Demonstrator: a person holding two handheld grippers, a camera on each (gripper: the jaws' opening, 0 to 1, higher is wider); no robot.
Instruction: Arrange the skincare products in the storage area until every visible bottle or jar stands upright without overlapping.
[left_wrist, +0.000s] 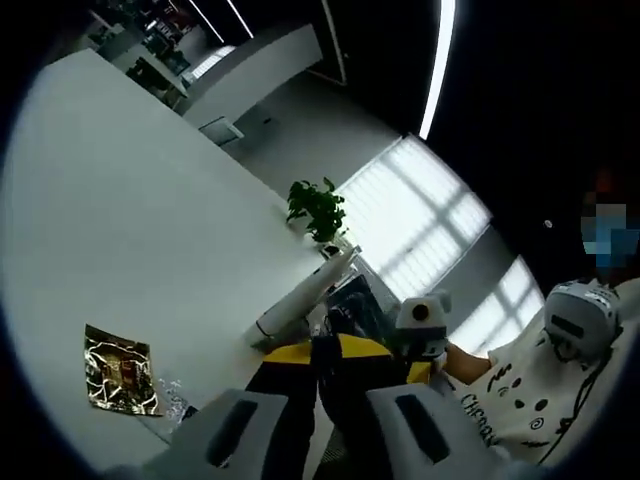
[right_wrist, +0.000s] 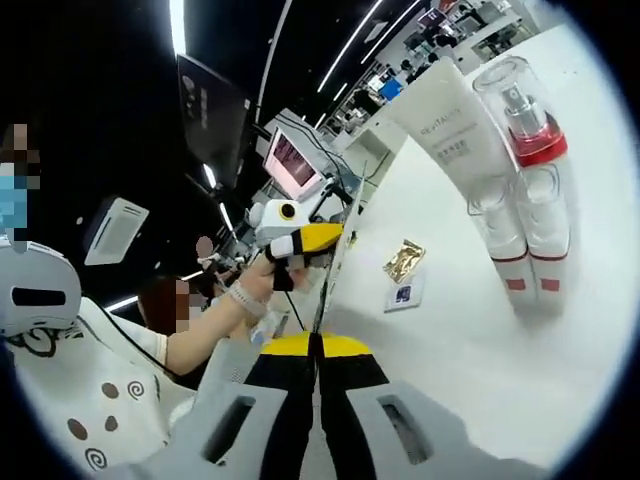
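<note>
Here both views are tilted hard, so the white table (right_wrist: 480, 330) runs slantwise across each. In the right gripper view the right gripper (right_wrist: 318, 420) rises from the bottom with its 2 grey jaws pressed together on their black and yellow pads and nothing between them. Beyond it, on the table, the skincare products stand side by side: a white tube (right_wrist: 447, 125) printed with grey lettering, a clear pump bottle with a red collar (right_wrist: 520, 112), and 2 slim white bottles with red bands (right_wrist: 530, 245) touching each other just beside the tube. Nearer the table edge lie a gold foil sachet (right_wrist: 404, 260) and a small white sample card (right_wrist: 405, 294), close together and well apart from the bottles. The left gripper (right_wrist: 300, 243), white and yellow, shows in a person's hand (right_wrist: 255, 285) off the table edge; whether it is clenched or released there I cannot tell.

In the left gripper view that claw (left_wrist: 330, 420) comes up from the bottom with its jaws clenched and empty. A gold foil packet (left_wrist: 120, 370) lies flat on the table, a white tube (left_wrist: 305, 295) lies near the far edge, and a green potted plant (left_wrist: 318, 208) stands behind it.
</note>
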